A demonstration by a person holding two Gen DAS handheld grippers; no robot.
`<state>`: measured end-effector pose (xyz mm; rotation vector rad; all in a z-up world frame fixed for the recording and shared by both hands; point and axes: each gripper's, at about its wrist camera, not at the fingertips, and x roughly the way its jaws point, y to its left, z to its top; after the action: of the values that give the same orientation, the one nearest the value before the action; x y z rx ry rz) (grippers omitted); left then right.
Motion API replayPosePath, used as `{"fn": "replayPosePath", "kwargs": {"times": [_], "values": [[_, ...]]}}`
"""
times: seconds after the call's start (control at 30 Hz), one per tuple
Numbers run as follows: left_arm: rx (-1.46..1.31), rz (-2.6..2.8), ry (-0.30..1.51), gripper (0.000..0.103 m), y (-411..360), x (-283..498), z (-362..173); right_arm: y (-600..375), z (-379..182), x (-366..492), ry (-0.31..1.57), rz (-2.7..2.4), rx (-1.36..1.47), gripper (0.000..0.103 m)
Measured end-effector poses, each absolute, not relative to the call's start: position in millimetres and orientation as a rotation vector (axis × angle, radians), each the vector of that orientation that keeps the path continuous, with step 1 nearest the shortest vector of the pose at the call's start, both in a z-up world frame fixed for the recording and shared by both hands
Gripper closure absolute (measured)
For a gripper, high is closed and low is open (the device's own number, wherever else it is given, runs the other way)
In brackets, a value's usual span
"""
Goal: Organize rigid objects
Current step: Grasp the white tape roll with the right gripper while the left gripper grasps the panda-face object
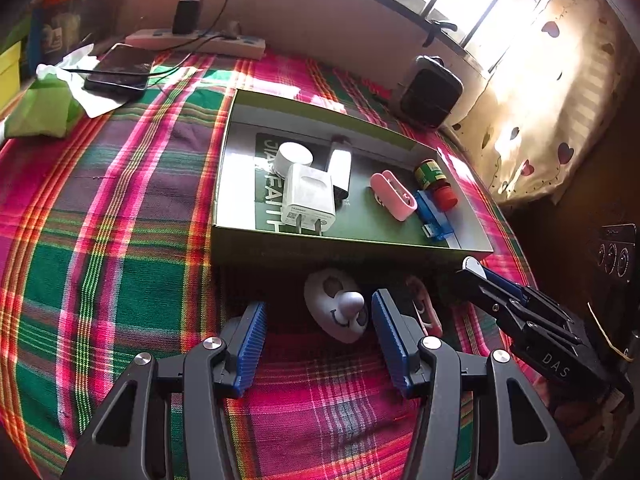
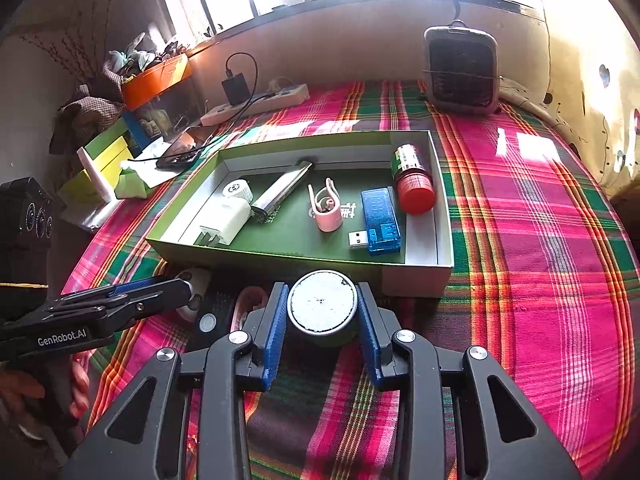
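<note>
Looking along the left gripper (image 1: 318,334): jaws spread wide, nothing between the blue pads (image 1: 250,346), hovering over the plaid cloth (image 1: 120,240). Just ahead of the fingertips, a white face-shaped item (image 1: 338,304) lying on the cloth, close to the near wall of the green tray (image 1: 320,246), nearer the right-hand pad. Inside the tray, from left: white round cap (image 1: 294,158), white plug adapter (image 1: 308,200), silver bar-shaped item (image 1: 340,166), pink clip (image 1: 390,196), blue USB device (image 1: 434,218), red-capped bottle (image 1: 436,184) on its side. At right, seen side-on: right gripper (image 1: 474,270), with what it holds hidden from this angle. Beyond the tray: phone (image 1: 120,70), power strip (image 1: 196,42), small dark fan (image 1: 430,92).

Looking along the right gripper (image 2: 323,312): jaws partly closed, both blue pads (image 2: 276,336) pressed against a round white-topped container (image 2: 323,306), held upright just short of the tray's near wall (image 2: 416,280). Tray contents unchanged in order: cap (image 2: 238,191), adapter (image 2: 224,220), silver bar (image 2: 282,194), clip (image 2: 326,210), USB device (image 2: 378,220), bottle (image 2: 412,180). At left: left gripper (image 2: 182,286), tips over the white face-shaped item (image 2: 196,292). Fan (image 2: 462,70) at the cloth's far edge.
</note>
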<state>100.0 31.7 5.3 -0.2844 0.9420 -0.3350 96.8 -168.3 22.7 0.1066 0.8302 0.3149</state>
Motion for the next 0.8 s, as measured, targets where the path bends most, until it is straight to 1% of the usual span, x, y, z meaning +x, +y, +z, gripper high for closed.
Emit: {"fn": "replayPosePath", "kwargs": {"times": [0.33, 0.4, 0.43, 0.57, 0.7, 0.73, 0.8], "values": [[-0.237, -0.294, 0.939, 0.051, 21.7, 102.6, 5.2, -175.2, 23.7, 95.2, 0.823, 0.313, 0.131, 0.068], [-0.231, -0.284, 0.94, 0.055, 21.1, 102.7, 5.3, -175.9, 23.5, 95.0, 0.824, 0.313, 0.134, 0.068], [-0.23, -0.283, 0.941, 0.059, 20.9, 102.7, 5.1, -176.3, 23.3, 94.9, 0.824, 0.314, 0.135, 0.068], [-0.243, -0.289, 0.941, 0.066, 21.6, 102.9, 4.6, -176.8, 22.9, 94.6, 0.824, 0.315, 0.137, 0.068], [-0.248, -0.296, 0.938, 0.07, 20.8, 101.1, 5.1, -176.7, 22.6, 94.4, 0.825, 0.316, 0.137, 0.068], [-0.251, -0.298, 0.936, 0.073, 21.1, 100.5, 5.4, -176.7, 22.7, 94.7, 0.824, 0.316, 0.137, 0.068], [-0.251, -0.295, 0.933, 0.073, 21.8, 99.5, 6.1, -176.7, 22.7, 94.7, 0.825, 0.315, 0.136, 0.068]]}}
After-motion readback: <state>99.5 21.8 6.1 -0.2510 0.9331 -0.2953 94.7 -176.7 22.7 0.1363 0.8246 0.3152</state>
